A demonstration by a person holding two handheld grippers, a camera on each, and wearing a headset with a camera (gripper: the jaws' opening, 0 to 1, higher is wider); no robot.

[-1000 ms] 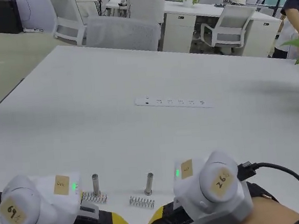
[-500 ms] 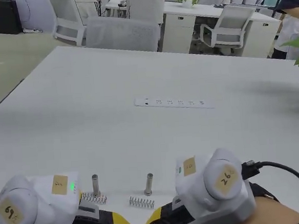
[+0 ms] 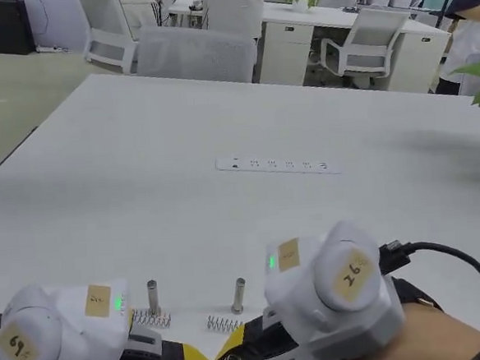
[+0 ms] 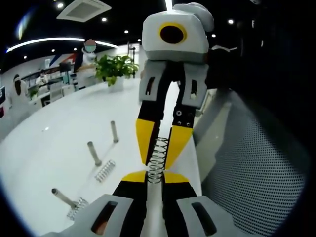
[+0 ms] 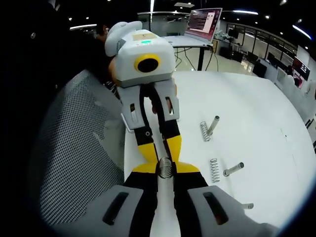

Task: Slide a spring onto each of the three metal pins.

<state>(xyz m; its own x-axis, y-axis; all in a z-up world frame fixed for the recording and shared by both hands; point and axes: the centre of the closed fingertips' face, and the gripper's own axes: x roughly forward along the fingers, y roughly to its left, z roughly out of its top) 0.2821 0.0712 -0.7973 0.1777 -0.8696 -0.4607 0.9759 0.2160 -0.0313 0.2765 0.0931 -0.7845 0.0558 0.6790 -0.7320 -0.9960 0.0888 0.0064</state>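
Left gripper (image 4: 155, 178) and right gripper (image 5: 165, 174) both pinched one spring (image 4: 158, 156); one needed to release before threading a pin (image 4: 94, 153).

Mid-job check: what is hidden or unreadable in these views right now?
Head view: the third pin is hidden behind the right gripper.
Head view: the held spring is mostly covered by the jaws and cut off by the bottom edge.
Right gripper view: that pin is too small to judge.

You can read a handwritten 69 on the tan sticker (image 3: 19, 345) atop your left tongs (image 4: 155, 176), and 26 on the round sticker (image 3: 351, 275) atop your right tongs (image 5: 165, 169). The smaller labels (image 3: 98, 299) are illegible.
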